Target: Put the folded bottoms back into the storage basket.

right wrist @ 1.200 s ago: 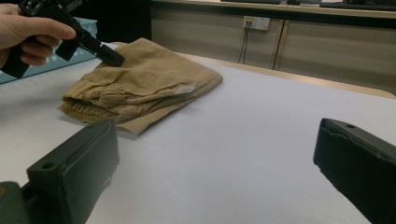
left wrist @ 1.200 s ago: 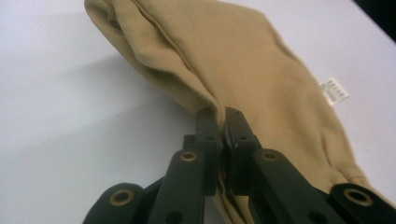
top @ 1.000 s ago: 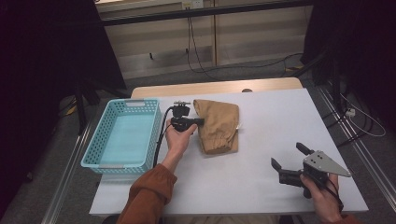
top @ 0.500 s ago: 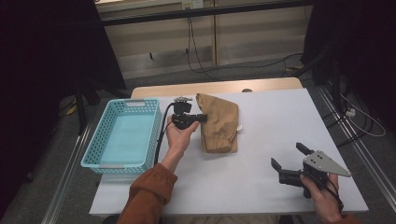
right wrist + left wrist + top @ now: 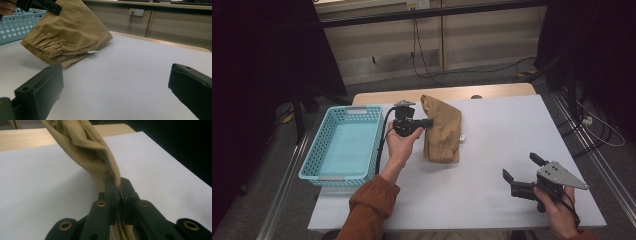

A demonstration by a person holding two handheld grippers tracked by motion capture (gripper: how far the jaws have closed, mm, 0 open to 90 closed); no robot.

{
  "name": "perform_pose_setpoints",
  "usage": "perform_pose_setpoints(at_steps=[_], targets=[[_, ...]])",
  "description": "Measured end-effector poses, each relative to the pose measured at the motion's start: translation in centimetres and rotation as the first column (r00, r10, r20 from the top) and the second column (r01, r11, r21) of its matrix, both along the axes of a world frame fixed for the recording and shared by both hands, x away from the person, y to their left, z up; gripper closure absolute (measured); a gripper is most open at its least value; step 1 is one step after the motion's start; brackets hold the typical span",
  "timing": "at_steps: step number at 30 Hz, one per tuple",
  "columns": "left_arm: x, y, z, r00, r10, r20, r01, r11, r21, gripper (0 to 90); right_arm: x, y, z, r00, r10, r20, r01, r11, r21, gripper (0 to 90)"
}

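A folded tan garment (image 5: 443, 132) lies on the white table top, right of the blue basket. My left gripper (image 5: 428, 122) is shut on its left edge and holds that edge lifted off the table. In the left gripper view the tan cloth (image 5: 92, 152) rises from between the closed jaws of the left gripper (image 5: 119, 185). My right gripper (image 5: 521, 167) stands open near the table's front right corner, well apart from the garment. The right gripper view looks across bare table at the garment (image 5: 67, 35), with its elastic waistband and a small white tag (image 5: 92, 52).
A light blue plastic basket (image 5: 329, 172) stands at the table's left side, with nothing in it. A wooden edge (image 5: 492, 91) runs along the far side of the table. Cables hang by the wall behind.
My left gripper has risen a little with the garment's left edge, which now stands higher off the table. The right gripper has stayed in place.
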State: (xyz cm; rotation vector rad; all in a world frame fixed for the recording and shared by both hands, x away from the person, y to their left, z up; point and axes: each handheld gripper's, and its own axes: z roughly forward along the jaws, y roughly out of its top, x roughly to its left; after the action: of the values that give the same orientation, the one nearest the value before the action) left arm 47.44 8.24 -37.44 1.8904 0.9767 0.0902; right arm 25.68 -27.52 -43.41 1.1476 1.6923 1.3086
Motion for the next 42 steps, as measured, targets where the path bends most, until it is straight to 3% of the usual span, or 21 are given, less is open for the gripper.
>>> perform_pose_setpoints(at_steps=[14,34,42], targets=[[-1.1,0.6,1.5,0.9998,-0.007,0.021,0.006,0.9998,0.020,86.6,0.0,-0.1,0.0,1.0000,-0.003,0.001,0.003,1.0000,-0.001,0.0],[-2.7,2.3,4.7,0.9965,-0.025,0.080,0.026,0.9996,-0.012,86.7,0.0,-0.1,0.0,1.0000,-0.003,0.003,0.003,1.0000,-0.002,0.0],[-3.5,3.2,5.6,0.9943,-0.037,0.100,0.036,0.9993,0.008,86.7,0.0,-0.1,0.0,1.0000,-0.006,0.003,0.006,1.0000,-0.004,0.0]])
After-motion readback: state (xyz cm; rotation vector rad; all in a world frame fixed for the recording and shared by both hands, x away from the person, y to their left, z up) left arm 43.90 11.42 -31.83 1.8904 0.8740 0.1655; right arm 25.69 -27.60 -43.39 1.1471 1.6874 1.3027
